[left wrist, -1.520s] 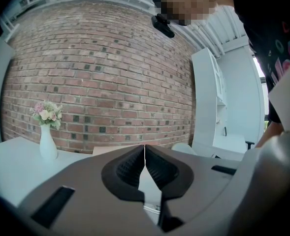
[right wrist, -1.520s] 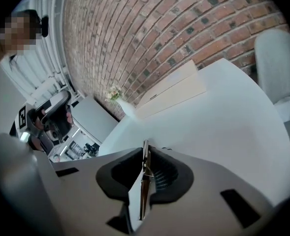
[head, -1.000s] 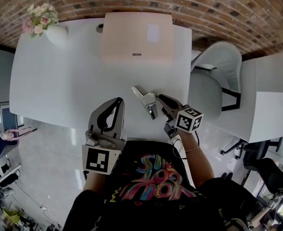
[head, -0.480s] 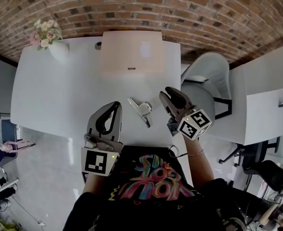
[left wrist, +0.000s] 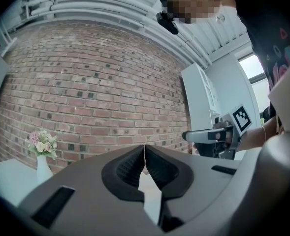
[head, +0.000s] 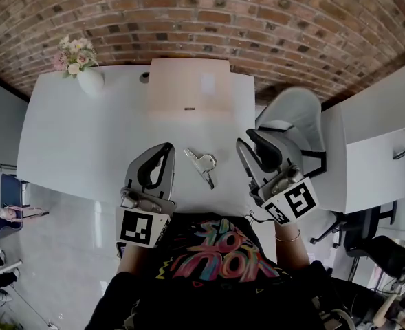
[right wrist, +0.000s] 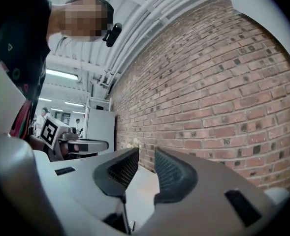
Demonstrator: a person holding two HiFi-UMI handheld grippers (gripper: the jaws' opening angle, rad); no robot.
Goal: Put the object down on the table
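A silver metal clip (head: 202, 165) lies flat on the white table (head: 78, 136), between my two grippers and touching neither. My right gripper (head: 247, 143) is raised to the clip's right, clear of it. Its jaws (right wrist: 145, 157) stand apart with nothing between them and are closing a little. My left gripper (head: 166, 148) is to the clip's left, and its jaws (left wrist: 144, 152) are shut tip to tip on nothing. The left gripper view catches the right gripper (left wrist: 218, 135) from the side, and the right gripper view shows the left gripper (right wrist: 80, 144).
A pale pink board (head: 188, 88) lies at the table's far side. A white vase of flowers (head: 84, 73) stands at the far left corner. A grey chair (head: 291, 119) sits off the table's right edge, with another white table (head: 374, 150) beyond it. A brick wall runs behind.
My right gripper let go of the clip and drew back to the right and toward the body. The clip stays on the table. The left gripper has hardly moved.
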